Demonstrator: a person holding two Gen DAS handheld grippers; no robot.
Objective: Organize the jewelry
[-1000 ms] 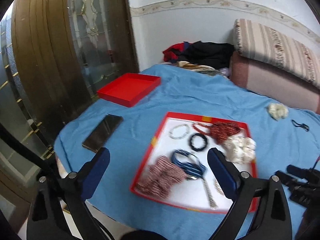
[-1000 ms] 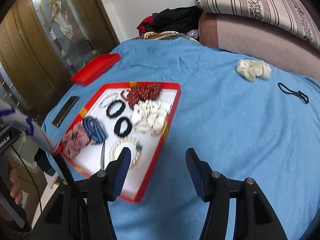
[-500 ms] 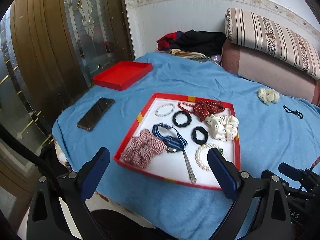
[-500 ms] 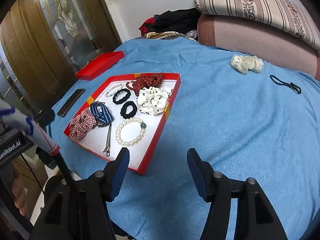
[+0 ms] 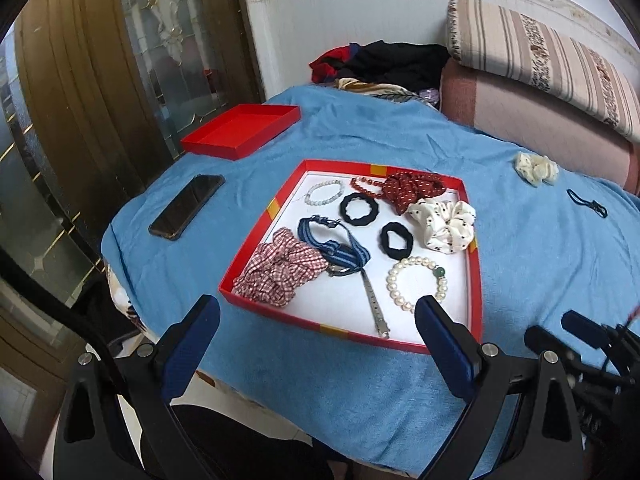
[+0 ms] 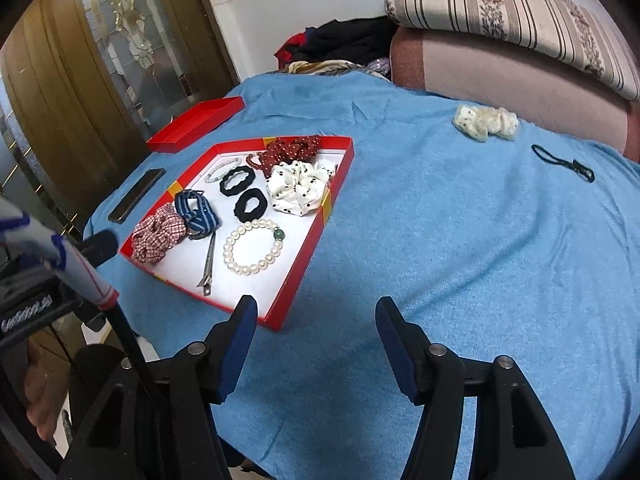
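A red-rimmed tray on the blue cloth holds a pearl bracelet, a metal hair clip, black hair ties, a white dotted scrunchie, a red checked scrunchie, a blue striped band and other pieces. A cream scrunchie and a black elastic lie outside it, far right. My left gripper is open and empty before the tray's near edge. My right gripper is open and empty beside the tray's near right corner.
An empty red lid lies at the far left of the table. A black phone lies left of the tray. A sofa with a striped cushion stands behind. Clothes are piled at the back. A wooden door is on the left.
Both grippers have drawn back from the table and risen. The whole tray now shows in both views. Nothing was picked up or set down.
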